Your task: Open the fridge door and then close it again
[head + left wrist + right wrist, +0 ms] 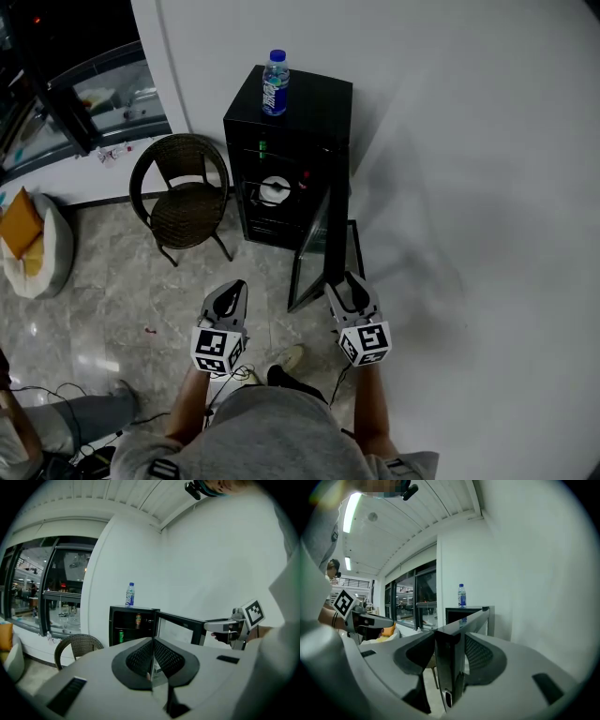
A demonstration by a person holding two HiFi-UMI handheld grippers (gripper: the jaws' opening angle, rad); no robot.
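Two cans stand inside the open fridge, a bottle on top.

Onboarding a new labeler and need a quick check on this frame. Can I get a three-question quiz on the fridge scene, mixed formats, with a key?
1. True or false: the fridge door is shut.
2. What stands on top of the fridge? A) a can B) a water bottle C) a plate
3. Fill in: the door's free edge stands between the jaws of the ___ gripper.

Key
1: False. The door is swung open.
2: B.
3: Right. The right gripper straddles the door edge with its jaws apart. The left gripper is shut and holds nothing.
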